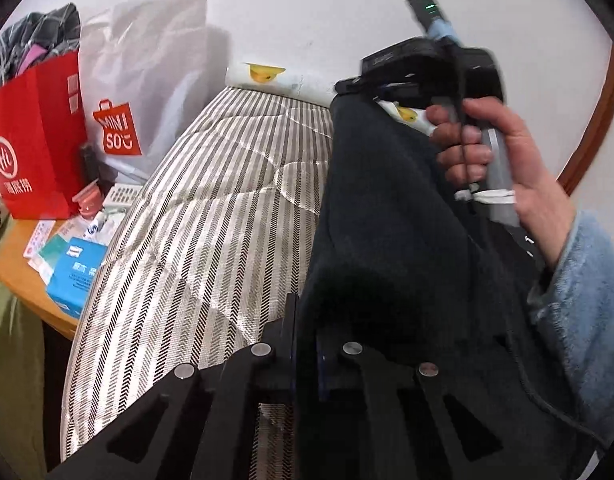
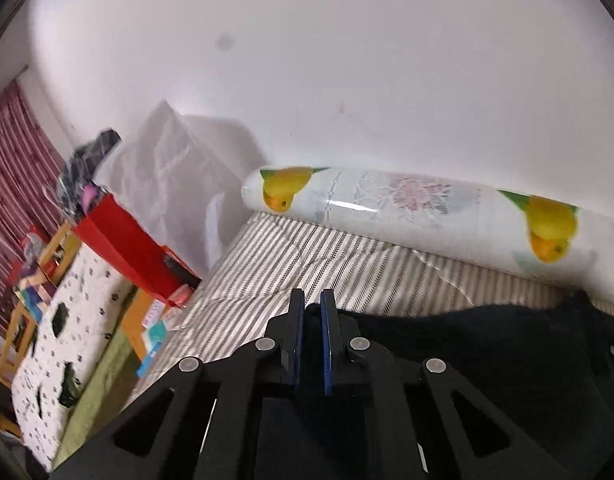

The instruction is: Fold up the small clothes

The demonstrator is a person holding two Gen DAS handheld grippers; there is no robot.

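A dark navy garment hangs stretched in the air above a striped mattress. My left gripper is shut on its near edge. My right gripper is shut on another edge of the same garment, which spreads to the right below it. In the left wrist view the right gripper's body shows at the garment's far top, held by a hand in a light blue sleeve.
A white roll with yellow fruit print lies along the wall at the mattress's far edge. A red paper bag and a white Miniso bag stand on a cluttered wooden side table to the left.
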